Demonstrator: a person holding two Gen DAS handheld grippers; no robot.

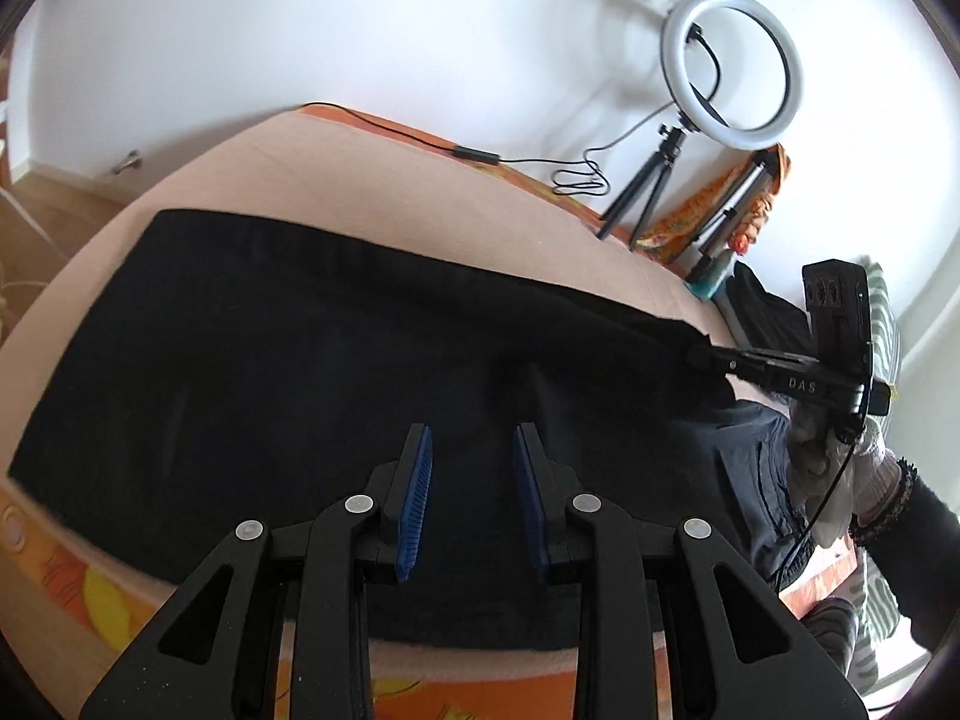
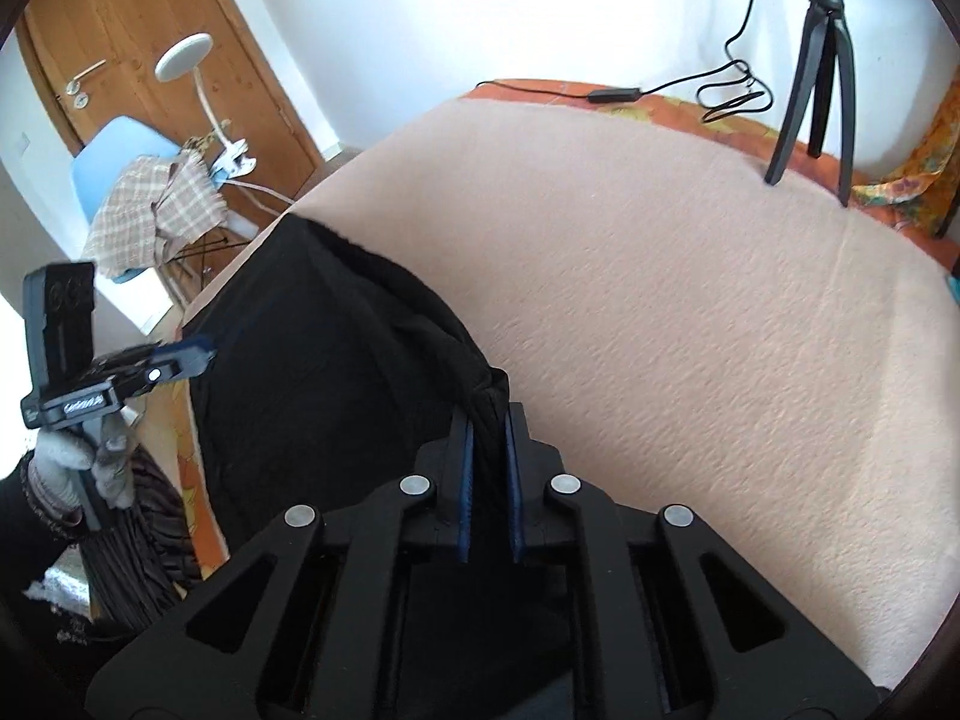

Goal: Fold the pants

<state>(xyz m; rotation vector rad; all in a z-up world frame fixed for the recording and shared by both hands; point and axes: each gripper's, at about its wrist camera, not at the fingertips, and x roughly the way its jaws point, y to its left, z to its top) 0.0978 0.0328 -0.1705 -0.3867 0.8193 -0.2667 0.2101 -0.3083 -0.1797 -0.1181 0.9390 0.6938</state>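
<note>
Black pants [image 1: 300,348] lie spread across a pink blanket [image 1: 420,192] on a bed. My left gripper [image 1: 471,438] is open, its blue pads just above the pants near the front edge, holding nothing. My right gripper [image 2: 487,414] is shut on a bunched end of the pants [image 2: 336,348], lifting a ridge of cloth. The right gripper also shows in the left wrist view [image 1: 699,354] at the pants' right end. The left gripper shows in the right wrist view [image 2: 201,354] at the left, over the pants' edge.
A ring light on a small tripod [image 1: 732,69] stands at the bed's far side, its cable [image 1: 540,165] trailing over the blanket. Its tripod [image 2: 816,72] shows in the right wrist view. A blue chair with a checked cloth [image 2: 150,204] and a wooden door [image 2: 150,30] are beyond the bed.
</note>
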